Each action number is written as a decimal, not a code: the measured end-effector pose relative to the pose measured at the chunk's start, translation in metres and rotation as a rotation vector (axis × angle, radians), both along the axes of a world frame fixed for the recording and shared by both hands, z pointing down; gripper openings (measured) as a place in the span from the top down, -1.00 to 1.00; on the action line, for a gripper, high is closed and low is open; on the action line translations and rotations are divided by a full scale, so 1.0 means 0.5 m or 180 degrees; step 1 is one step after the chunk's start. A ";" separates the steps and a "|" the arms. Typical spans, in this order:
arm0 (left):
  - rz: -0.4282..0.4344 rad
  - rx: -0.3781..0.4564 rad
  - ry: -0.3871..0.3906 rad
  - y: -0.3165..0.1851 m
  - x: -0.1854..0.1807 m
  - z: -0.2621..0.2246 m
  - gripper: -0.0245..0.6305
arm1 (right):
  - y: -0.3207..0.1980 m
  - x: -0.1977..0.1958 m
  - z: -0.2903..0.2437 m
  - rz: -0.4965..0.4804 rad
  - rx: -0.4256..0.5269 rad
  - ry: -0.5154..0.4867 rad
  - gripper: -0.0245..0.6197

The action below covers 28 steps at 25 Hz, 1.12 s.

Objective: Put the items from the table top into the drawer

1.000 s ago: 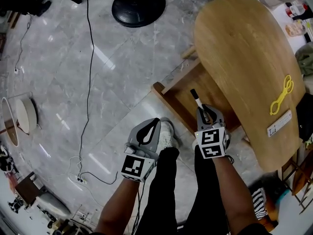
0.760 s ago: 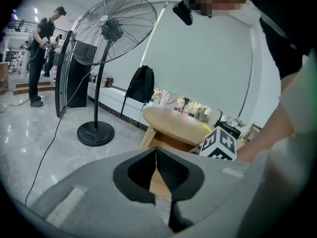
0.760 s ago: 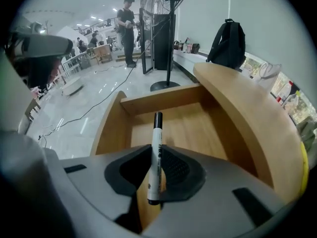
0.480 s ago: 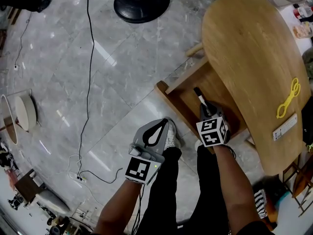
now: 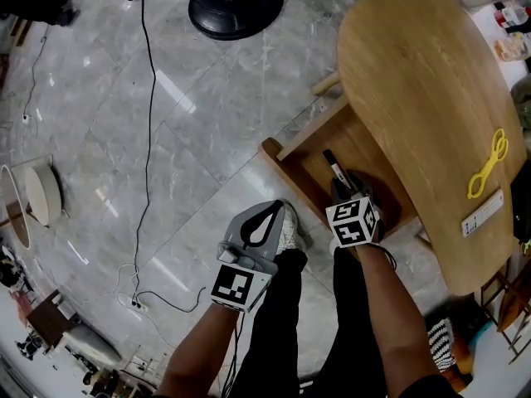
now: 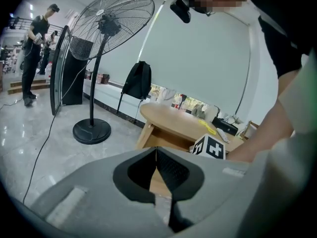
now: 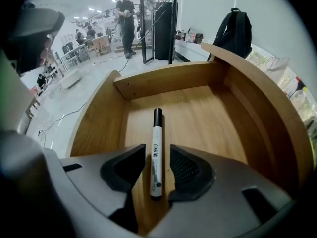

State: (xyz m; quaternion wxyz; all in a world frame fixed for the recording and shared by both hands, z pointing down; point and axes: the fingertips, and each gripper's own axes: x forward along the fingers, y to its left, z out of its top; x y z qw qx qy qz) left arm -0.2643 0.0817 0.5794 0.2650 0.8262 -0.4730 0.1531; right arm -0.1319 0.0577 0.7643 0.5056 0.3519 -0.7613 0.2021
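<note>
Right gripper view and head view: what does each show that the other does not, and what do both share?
Only the right gripper view: the right gripper's jaws stand apart, having just been opening, clear of the marker lying between them on the drawer floor; a black backpack behind.
Only the head view: the yellow scissors and a white strip on the table top, the left gripper, the fan base.
Both: marker, open drawer, right gripper.
</note>
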 end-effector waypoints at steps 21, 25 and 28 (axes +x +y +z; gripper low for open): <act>0.0390 0.0162 0.0006 -0.079 0.162 -0.088 0.87 | -0.017 0.066 -0.331 0.0436 0.0496 -0.0838 0.42; 0.0531 0.0205 0.0004 -0.092 0.216 -0.102 0.87 | -0.033 0.109 -0.377 0.0567 0.0668 -0.0907 0.43; 0.0623 0.0222 0.0039 -0.102 0.249 -0.113 0.87 | -0.042 0.142 -0.403 0.0696 0.0770 -0.0942 0.46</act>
